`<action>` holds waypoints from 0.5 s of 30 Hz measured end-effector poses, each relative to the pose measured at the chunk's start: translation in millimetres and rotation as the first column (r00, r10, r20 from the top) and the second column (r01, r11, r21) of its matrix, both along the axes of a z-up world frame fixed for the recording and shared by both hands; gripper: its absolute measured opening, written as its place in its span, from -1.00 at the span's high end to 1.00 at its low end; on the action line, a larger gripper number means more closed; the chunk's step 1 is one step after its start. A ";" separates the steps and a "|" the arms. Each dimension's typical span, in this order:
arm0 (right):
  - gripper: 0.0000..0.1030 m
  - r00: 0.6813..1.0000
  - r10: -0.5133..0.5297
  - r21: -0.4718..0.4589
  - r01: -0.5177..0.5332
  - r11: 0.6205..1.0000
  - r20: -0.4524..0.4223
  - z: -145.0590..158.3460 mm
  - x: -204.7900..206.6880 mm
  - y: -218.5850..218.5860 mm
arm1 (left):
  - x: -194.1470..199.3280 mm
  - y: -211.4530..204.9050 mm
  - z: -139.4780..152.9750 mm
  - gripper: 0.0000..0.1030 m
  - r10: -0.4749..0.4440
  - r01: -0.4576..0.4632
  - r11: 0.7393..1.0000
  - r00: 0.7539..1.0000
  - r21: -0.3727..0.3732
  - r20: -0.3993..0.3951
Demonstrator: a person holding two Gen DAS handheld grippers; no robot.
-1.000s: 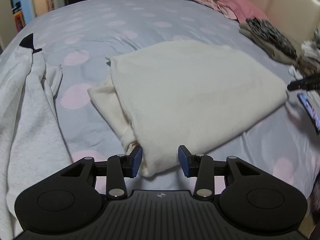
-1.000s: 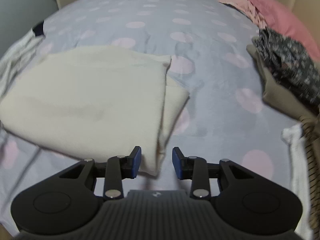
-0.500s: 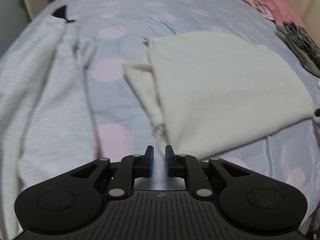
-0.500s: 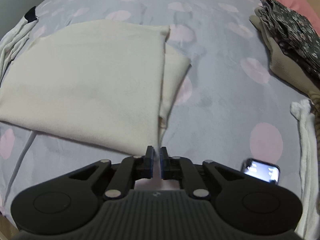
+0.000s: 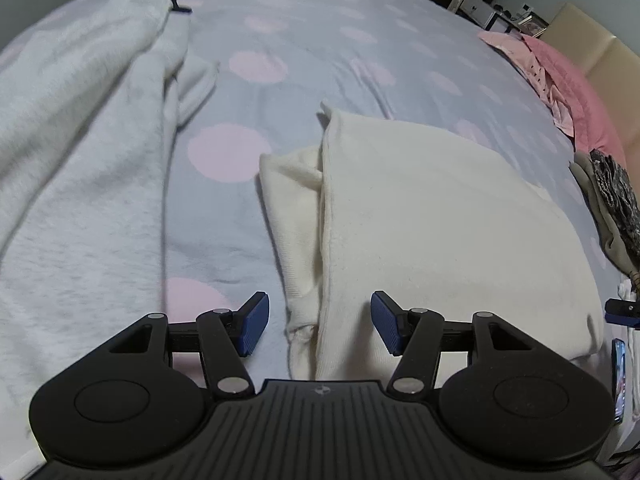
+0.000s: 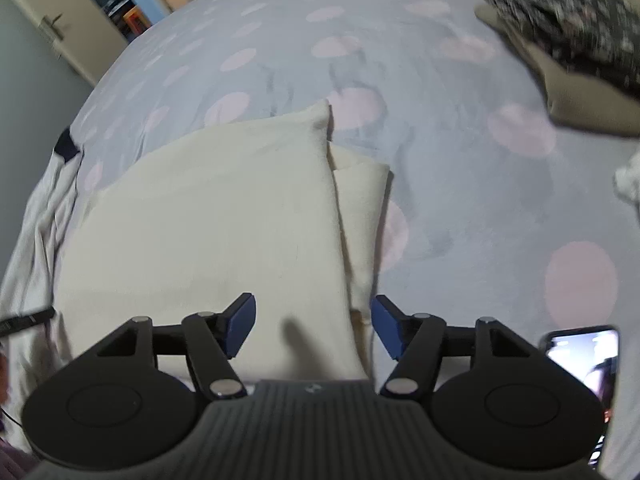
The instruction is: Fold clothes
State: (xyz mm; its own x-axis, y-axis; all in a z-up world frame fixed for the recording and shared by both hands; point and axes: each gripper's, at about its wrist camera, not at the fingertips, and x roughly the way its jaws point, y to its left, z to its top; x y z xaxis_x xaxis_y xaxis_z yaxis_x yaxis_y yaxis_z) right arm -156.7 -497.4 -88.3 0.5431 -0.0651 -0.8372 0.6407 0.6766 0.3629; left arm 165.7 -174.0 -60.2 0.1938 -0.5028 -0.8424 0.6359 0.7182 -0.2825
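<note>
A cream garment (image 5: 440,216) lies folded flat on the dotted bedspread, with a tucked sleeve showing along its left edge. My left gripper (image 5: 319,327) is open, its blue pads straddling the garment's near left corner. In the right wrist view the same cream garment (image 6: 208,232) fills the lower left, a folded flap sticking out along its right edge. My right gripper (image 6: 313,326) is open over the near right corner, and nothing is pinched in either one.
A light grey sweatshirt (image 5: 76,168) with a dark tab lies spread to the left. Folded patterned and khaki clothes (image 6: 576,36) sit at the right, pink pillows (image 5: 564,80) beyond. A lit phone (image 6: 580,360) rests near the bed's edge. The grey bedspread with pink dots (image 5: 328,48) stretches behind.
Both grippers were shut half a second ago and now stand wide open. Both have moved closer over the cream garment's near corners.
</note>
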 end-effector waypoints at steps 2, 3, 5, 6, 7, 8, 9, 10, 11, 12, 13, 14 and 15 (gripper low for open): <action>-0.33 1.000 -0.022 0.031 0.023 0.999 -0.019 -8.6 4.6 -6.2 | 2.1 -2.3 -5.1 -0.06 -0.001 0.001 1.000 1.000 0.003 -0.009; -0.33 0.999 -0.028 0.038 0.029 0.999 -0.029 -12.8 6.5 -8.6 | 3.2 -3.4 -7.6 -0.06 -0.002 0.002 1.000 1.000 0.005 -0.014; -0.33 0.998 -0.035 0.045 0.038 0.998 -0.050 -20.8 9.9 -13.2 | 5.3 -5.7 -12.7 -0.08 -0.003 0.003 1.000 1.000 0.008 -0.024; -0.32 0.998 -0.036 0.050 0.040 0.998 -0.060 -24.8 11.4 -15.4 | 6.3 -6.8 -15.2 -0.09 -0.004 0.004 1.000 1.000 0.010 -0.028; -0.32 0.997 -0.037 0.059 0.040 0.997 -0.066 -28.9 13.0 -17.5 | 7.4 -8.0 -17.7 -0.09 -0.004 0.004 1.000 0.999 0.011 -0.033; -0.31 0.997 -0.037 0.063 0.041 0.997 -0.069 -32.3 14.8 -18.6 | 8.5 -9.1 -20.3 -0.10 -0.005 0.005 1.000 0.999 0.013 -0.038; -0.30 0.997 -0.037 0.064 0.042 0.997 -0.071 -35.4 16.6 -19.3 | 9.5 -10.3 -22.8 -0.12 -0.005 0.006 1.000 0.999 0.014 -0.042; -0.29 0.997 -0.033 0.058 0.037 0.998 -0.074 -36.9 18.8 -19.1 | 10.3 -11.4 -24.9 -0.14 -0.006 0.007 1.000 0.999 0.016 -0.045; -0.26 0.997 -0.024 0.045 0.028 0.999 -0.078 -37.7 21.6 -17.9 | 9.7 -12.4 -25.1 -0.14 -0.009 0.010 1.000 0.999 0.017 -0.039; -0.23 0.997 -0.018 0.032 0.021 0.999 -0.081 -38.1 24.1 -16.4 | 9.2 -13.5 -25.3 -0.14 -0.013 0.013 1.000 0.999 0.017 -0.033; -0.21 0.996 -0.013 0.020 0.015 1.000 -0.084 -38.5 26.5 -14.9 | 8.6 -14.5 -25.3 -0.10 -0.017 0.017 1.000 1.000 0.018 -0.026; -0.13 0.996 -0.008 0.008 0.009 1.000 -0.087 -38.8 29.0 -13.4 | 7.4 -15.2 -24.8 -0.06 -0.024 0.024 1.000 1.000 0.018 -0.019; 0.04 0.996 -0.004 0.004 0.004 1.000 -0.085 -38.4 30.9 -11.8 | 6.1 -15.9 -24.0 0.05 -0.030 0.030 0.999 0.999 0.013 -0.017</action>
State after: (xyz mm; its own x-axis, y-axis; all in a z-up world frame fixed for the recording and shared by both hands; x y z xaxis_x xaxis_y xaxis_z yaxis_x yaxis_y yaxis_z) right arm -125.8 -509.2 -126.7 0.4699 -0.0635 -0.8805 0.6719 0.6726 0.3101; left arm 171.8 -189.9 -84.3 0.1649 -0.4973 -0.8517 0.6526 0.7025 -0.2838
